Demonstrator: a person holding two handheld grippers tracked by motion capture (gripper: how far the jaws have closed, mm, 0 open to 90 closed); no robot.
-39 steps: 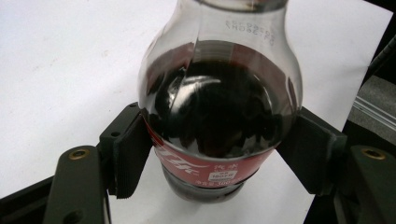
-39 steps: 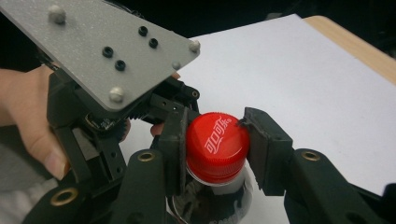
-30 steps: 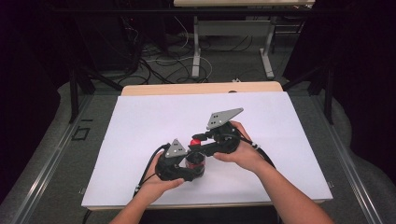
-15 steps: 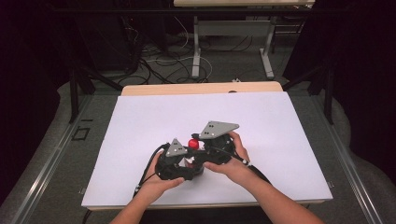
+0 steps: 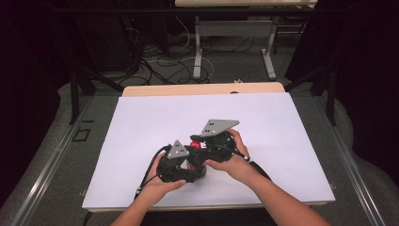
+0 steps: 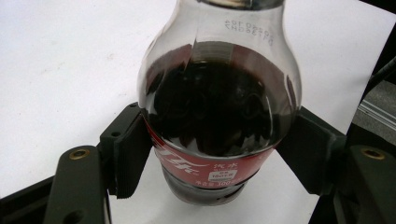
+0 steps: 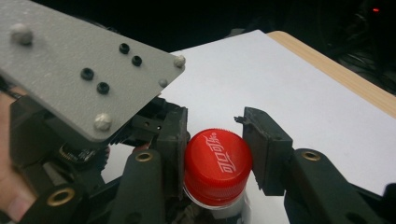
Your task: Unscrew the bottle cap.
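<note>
Nearby, only white sheet (image 5: 141, 141) — grey plate (image 7: 79, 70) overhangs red cap (image 7: 217, 161).

Flat white sheet (image 5: 141, 141) covering a pale wooden worktop (image 5: 188, 89), tangled black cables (image 5: 160, 59) on grey floor (image 5: 56, 136) beyond.

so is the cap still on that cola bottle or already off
On. The red cap sits on the neck of the cola bottle, between the pads of the right hand-held gripper, whose jaws have just been closing on it.
</note>
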